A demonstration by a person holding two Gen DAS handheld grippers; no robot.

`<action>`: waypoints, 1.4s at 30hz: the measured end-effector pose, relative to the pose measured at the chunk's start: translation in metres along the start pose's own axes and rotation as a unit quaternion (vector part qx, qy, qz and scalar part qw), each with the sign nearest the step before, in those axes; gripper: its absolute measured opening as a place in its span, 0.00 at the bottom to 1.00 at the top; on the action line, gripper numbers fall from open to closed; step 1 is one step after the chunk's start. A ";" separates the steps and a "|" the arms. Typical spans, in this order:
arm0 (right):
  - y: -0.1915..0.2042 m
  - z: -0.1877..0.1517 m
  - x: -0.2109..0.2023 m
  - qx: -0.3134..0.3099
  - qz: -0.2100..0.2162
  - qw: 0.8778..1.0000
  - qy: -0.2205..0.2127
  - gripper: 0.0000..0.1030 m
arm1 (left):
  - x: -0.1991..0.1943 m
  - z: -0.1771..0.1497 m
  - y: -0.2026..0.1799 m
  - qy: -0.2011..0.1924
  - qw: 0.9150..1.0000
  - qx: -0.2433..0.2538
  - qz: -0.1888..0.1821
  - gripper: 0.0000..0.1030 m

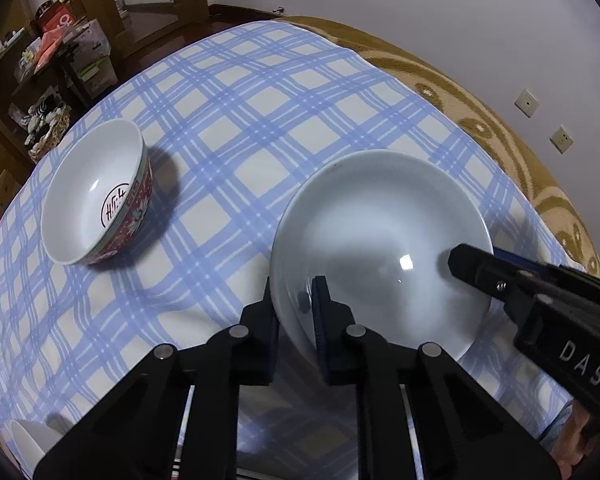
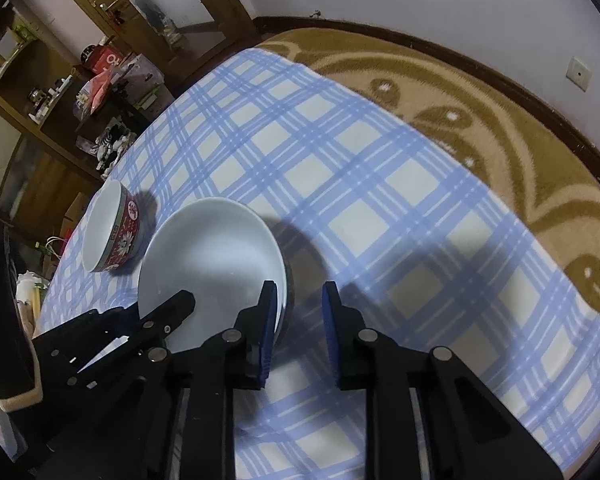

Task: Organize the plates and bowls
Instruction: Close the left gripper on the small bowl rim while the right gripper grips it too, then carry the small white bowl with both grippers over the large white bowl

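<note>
A pale blue-white plate is tilted above the checked tablecloth. My left gripper is shut on the plate's near-left rim. My right gripper straddles the plate's right rim, jaws apart and not pinching it; it also shows in the left wrist view. A red-patterned bowl with a white inside stands upright to the left of the plate; it also shows in the right wrist view.
A blue checked cloth covers the table over a brown patterned cover. Another white dish edge shows at the near left. Shelves with clutter stand beyond the table's left side. A wall is behind.
</note>
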State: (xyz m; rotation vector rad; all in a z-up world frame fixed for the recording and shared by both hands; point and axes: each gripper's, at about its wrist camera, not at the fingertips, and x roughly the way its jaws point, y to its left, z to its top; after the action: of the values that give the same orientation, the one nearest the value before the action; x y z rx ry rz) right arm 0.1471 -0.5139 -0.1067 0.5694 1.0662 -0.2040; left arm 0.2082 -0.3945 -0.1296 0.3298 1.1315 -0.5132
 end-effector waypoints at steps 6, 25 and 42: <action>0.008 -0.003 0.003 -0.012 -0.005 1.000 0.010 0.10 | 0.000 -0.004 0.003 0.000 1.000 -0.023 -0.010 0.13; 0.016 -0.011 -0.021 -0.021 -0.026 0.999 -0.019 0.08 | -0.023 -0.013 0.006 0.001 0.999 -0.040 -0.025 0.12; 0.047 -0.026 -0.042 -0.037 0.004 0.999 -0.031 0.09 | -0.062 -0.028 0.030 -0.013 0.999 -0.051 0.001 0.11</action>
State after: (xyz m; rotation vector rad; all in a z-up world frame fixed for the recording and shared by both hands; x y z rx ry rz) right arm 0.1268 -0.4650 -0.0640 0.4969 1.0077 -0.1729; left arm 0.1827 -0.3419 -0.0842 0.2350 1.1274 -0.4562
